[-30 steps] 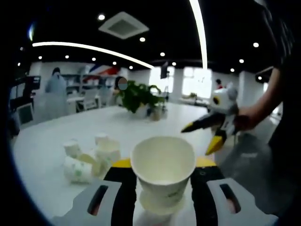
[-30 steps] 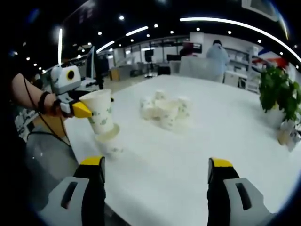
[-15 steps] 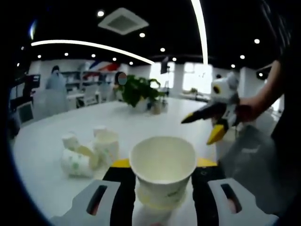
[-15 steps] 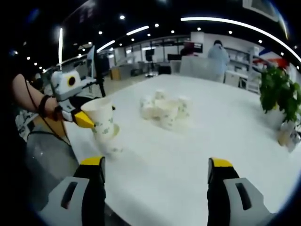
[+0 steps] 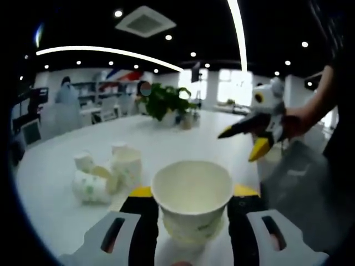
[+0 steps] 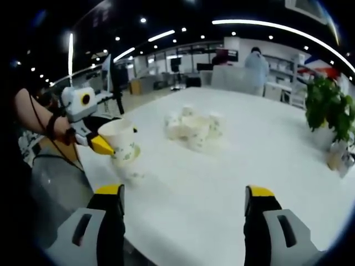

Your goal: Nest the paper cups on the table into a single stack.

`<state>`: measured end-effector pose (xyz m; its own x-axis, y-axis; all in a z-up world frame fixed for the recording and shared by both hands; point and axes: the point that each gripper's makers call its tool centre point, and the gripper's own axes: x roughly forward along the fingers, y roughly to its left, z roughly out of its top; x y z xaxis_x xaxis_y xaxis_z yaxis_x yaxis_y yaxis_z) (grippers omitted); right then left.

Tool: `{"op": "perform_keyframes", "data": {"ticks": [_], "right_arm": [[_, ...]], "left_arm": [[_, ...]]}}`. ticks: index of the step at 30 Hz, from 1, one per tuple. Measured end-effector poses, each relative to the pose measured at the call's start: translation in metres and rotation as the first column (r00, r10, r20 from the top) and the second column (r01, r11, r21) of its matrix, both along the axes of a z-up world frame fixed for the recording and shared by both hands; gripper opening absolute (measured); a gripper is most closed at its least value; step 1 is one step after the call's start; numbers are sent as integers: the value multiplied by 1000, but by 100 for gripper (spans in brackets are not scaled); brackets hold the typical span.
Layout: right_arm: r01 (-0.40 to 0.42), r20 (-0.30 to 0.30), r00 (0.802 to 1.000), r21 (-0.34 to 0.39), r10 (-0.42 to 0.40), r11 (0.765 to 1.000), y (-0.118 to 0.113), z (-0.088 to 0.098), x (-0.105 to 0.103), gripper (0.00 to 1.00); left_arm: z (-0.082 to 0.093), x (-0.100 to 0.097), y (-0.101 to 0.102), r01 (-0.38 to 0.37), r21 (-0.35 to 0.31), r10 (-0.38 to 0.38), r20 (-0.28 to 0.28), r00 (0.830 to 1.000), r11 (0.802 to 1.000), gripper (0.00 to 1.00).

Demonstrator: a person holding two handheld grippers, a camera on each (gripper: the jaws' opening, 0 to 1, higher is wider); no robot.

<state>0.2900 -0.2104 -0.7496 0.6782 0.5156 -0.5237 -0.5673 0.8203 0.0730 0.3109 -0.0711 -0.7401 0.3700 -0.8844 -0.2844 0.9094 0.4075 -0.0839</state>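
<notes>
Gripped paper cup (image 6: 123, 143) lower, onto stack (image 6: 128, 166).

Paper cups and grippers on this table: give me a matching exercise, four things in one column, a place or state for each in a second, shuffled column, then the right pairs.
Things:
1. held cup
2. pile of loose cups
3. right gripper
4. potted plant

Places or states:
A. open, with nothing between its jaws
B. near the table's far edge
C. clamped in the left gripper, over another cup
D. lying jumbled at mid-table

Pairs: 1-C, 2-D, 3-A, 4-B
</notes>
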Motion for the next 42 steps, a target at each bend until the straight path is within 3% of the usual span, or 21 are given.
{"op": "perform_keyframes", "data": {"ticks": [24, 42], "right_arm": [[7, -5, 1000, 8, -7, 1000, -2, -1, 1, 86], [1, 1, 1000, 20, -1, 1000, 4, 0, 3, 86]], "left_arm": [[-10, -1, -3, 7, 21, -6, -31, 999, 1000, 51], [13, 15, 26, -108, -28, 108, -10, 994, 994, 55]]}}
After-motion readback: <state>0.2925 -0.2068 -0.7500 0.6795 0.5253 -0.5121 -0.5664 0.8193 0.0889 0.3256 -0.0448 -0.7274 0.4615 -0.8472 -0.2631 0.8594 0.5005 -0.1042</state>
